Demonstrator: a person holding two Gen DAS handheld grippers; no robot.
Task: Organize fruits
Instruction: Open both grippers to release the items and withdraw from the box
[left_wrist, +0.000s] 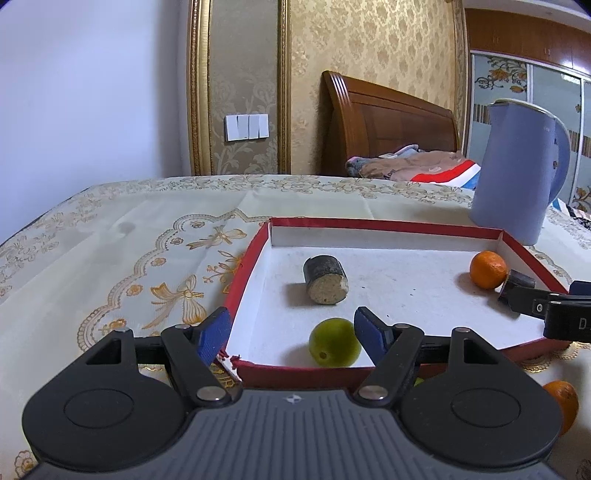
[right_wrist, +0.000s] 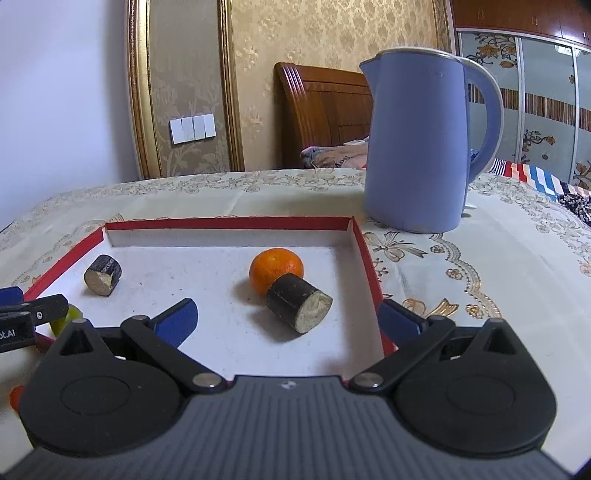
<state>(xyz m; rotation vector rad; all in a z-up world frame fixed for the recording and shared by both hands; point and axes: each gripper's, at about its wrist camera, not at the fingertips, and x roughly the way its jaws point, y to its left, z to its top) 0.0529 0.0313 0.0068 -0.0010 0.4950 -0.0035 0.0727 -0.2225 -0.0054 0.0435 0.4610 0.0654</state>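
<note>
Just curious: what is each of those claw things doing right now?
Left gripper: open, holding nothing; green fruit lies loose between its fingers.
Right gripper: wide open, empty.

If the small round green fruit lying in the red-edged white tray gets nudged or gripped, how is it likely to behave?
The small round green fruit would probably roll at a light push: it is near-spherical and rests on the flat floor of the red-edged white tray. Its skin looks smooth and glossy, so it may slip between the jaws unless gripped squarely. It is probably light for its size.
</note>
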